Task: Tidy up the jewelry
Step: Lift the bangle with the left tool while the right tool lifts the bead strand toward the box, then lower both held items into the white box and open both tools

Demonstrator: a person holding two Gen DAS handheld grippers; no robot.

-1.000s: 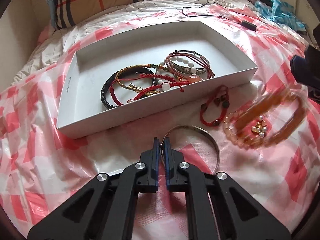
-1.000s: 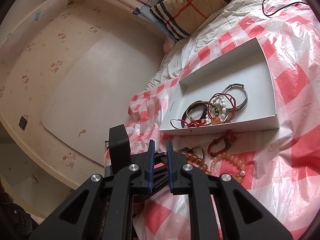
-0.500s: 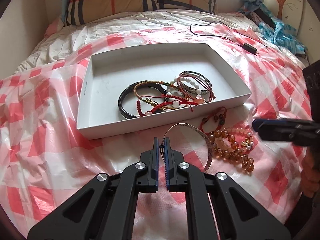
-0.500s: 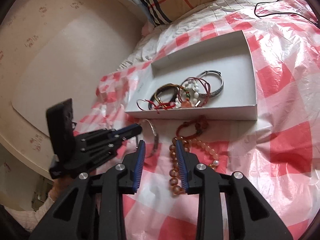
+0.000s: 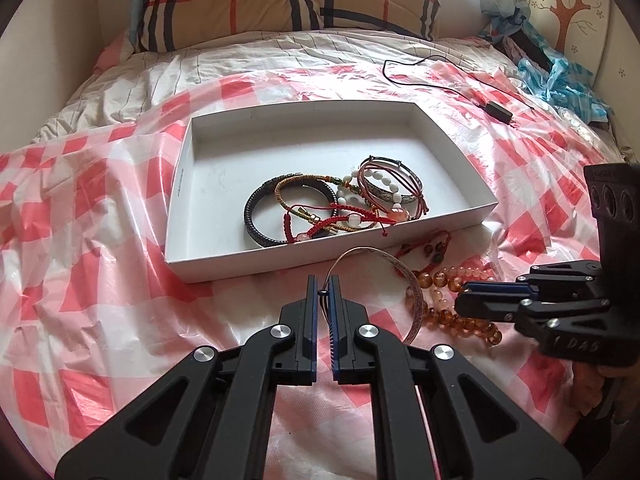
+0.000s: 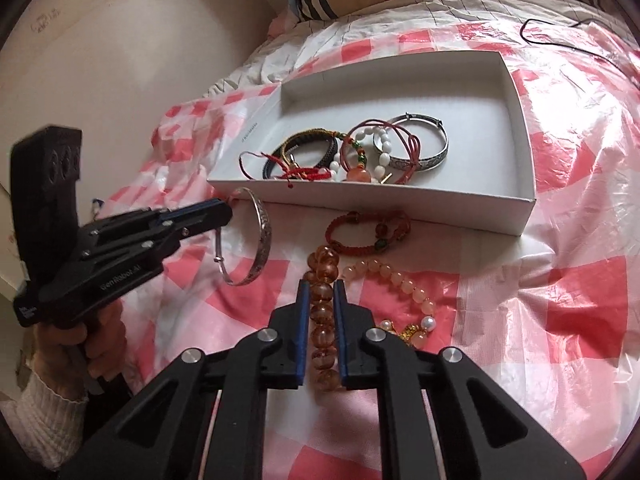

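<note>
Moved: right tongs [image 6: 320,286] came down over the amber bead bracelet [image 6: 322,320] at the bottom middle of the frame; their jaws have just been closing, with the beads between them.
Left tongs [image 5: 323,286]: squeezed tight on the silver bangle [image 5: 414,300], held up off the bed cover [image 5: 100,280].
Done: several bracelets already lie in the white box [image 5: 176,200] (mostly at its near right side).
Left: bangle, amber beads, red cord bracelet [image 6: 368,232] and pale pink bead bracelet [image 6: 396,280] are outside, just below the box.
Progress: about halfway, I think.
</note>
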